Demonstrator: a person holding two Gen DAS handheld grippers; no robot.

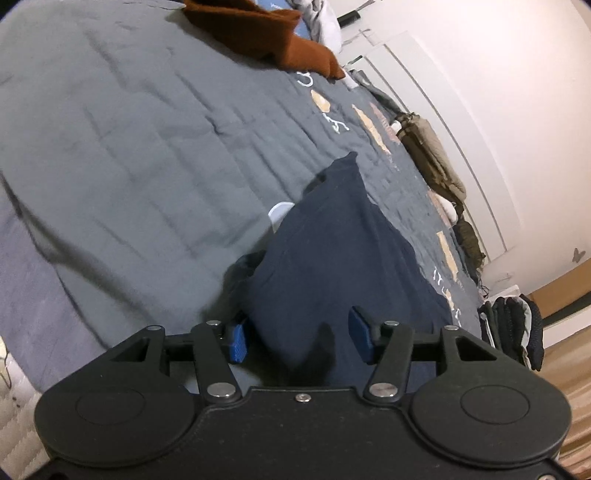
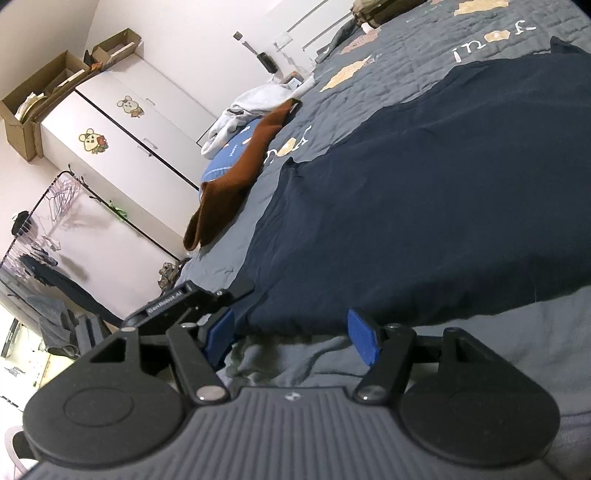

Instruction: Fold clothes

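Navy garment [image 2: 424, 192] lying spread on grey quilt [image 1: 129, 147], folding barely begun. Left gripper [image 1: 299, 338] spread, cloth between pads, unpinched. Right gripper [image 2: 291, 338] spread, empty. Brown garment [image 1: 258, 33] waiting.

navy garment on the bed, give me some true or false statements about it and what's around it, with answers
1. The navy garment lies on a grey quilt. True.
2. A rust-brown garment lies on the quilt beyond the navy one. True.
3. The right tool is clamped shut on the navy garment. False: its jaws stand apart over grey fabric, just short of the garment's near edge.
4. The white wardrobe has plain doors. False: cartoon animal stickers are on them.
5. Cardboard boxes sit on top of the wardrobe. True.
6. The left tool is shut. False: its jaws are apart with navy cloth between them.
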